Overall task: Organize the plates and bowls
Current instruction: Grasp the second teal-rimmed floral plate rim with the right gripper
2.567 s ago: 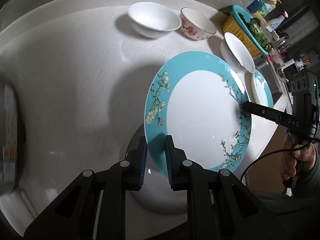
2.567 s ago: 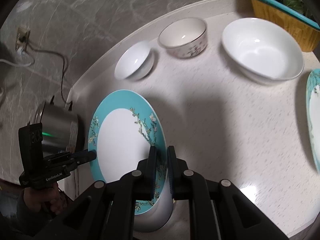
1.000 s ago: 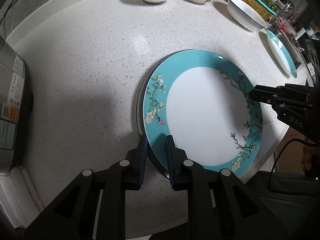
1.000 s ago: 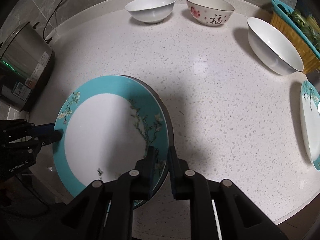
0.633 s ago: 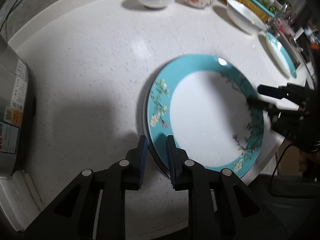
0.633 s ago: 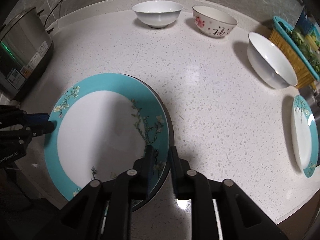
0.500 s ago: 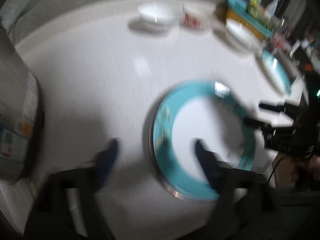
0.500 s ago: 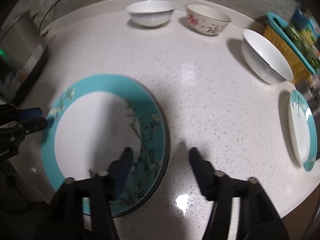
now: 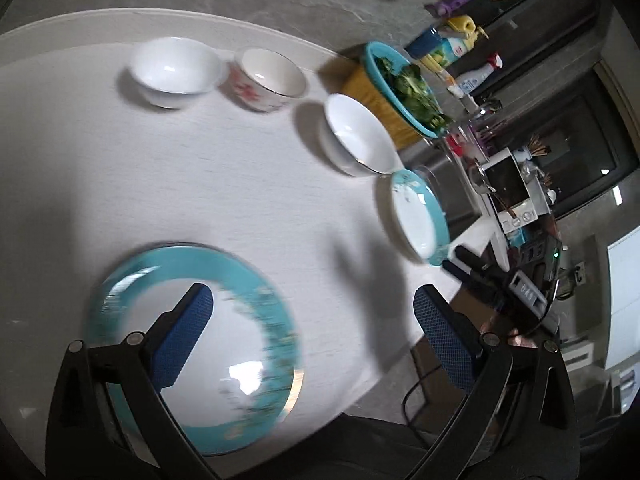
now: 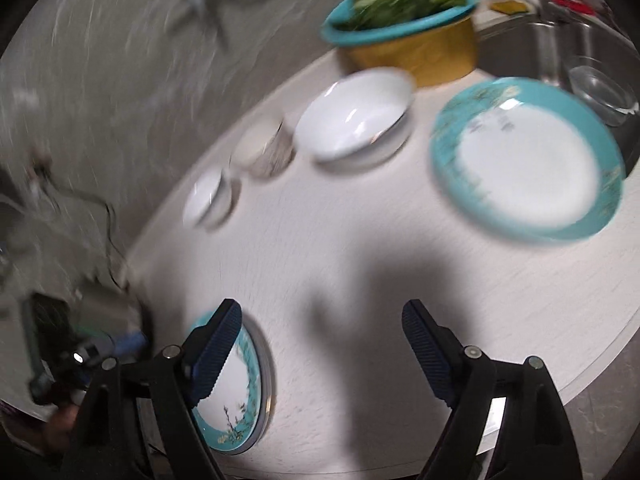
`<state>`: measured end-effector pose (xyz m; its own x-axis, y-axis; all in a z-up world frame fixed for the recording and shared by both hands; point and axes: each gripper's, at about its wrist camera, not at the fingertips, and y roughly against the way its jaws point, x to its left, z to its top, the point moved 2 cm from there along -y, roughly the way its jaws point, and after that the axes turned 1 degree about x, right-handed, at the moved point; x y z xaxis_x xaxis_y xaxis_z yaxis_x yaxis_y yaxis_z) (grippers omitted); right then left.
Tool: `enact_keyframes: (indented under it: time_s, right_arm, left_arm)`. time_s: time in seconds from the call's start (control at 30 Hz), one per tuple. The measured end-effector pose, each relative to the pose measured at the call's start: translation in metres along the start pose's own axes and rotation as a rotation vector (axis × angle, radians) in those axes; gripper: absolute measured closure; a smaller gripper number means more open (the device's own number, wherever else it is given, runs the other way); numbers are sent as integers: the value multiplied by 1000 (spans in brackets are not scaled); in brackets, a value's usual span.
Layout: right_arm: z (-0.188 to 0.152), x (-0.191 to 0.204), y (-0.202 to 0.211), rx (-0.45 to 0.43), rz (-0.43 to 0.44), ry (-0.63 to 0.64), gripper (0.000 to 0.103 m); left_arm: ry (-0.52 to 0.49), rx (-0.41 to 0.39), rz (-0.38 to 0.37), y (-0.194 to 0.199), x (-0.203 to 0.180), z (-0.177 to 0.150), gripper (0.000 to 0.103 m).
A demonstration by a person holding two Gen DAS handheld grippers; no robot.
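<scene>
Both claws, left claw [image 9: 312, 308] and right claw [image 10: 322, 324], have just spread empty, leaving the big teal plate [image 9: 256, 280] stacked flat on the table [image 9: 200, 184], freeing them for the next dish

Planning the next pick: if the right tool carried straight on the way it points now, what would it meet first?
Probably bare countertop: the open right tool has nothing between its fingers. The second teal plate lies off to the right, the wide white bowl farther back. Blur makes depth uncertain.

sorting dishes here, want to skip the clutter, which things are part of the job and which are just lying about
Part of the job:
- stacked teal plate
- second teal plate
- wide white bowl
- flowered bowl
- small white bowl

Just lying about:
- basket of greens
- spray bottle
- glass bowl
</scene>
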<state>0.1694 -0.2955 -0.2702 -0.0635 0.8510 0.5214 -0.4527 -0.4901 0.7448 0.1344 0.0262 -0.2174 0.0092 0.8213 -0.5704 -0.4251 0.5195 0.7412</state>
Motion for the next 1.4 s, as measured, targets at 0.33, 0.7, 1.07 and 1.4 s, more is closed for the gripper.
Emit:
enact_keyframes:
  time_s: [0.33,0.7,1.07,1.4]
  right_arm:
    - [119,-148,76,-6,-4,92,18]
    - [178,-246,31,227,50,106,19]
    - [178,-247,-7,345,143,135,24]
    - [179,-240,-19,380,151,162,37]
  left_arm:
    - [-8,55,121,-140,-118,20,1]
    - [31,105,199,-271,-166,47,3]
    - [46,127,211,-316,-160,59,22]
    - [49,153,211,-348,-162,63,50]
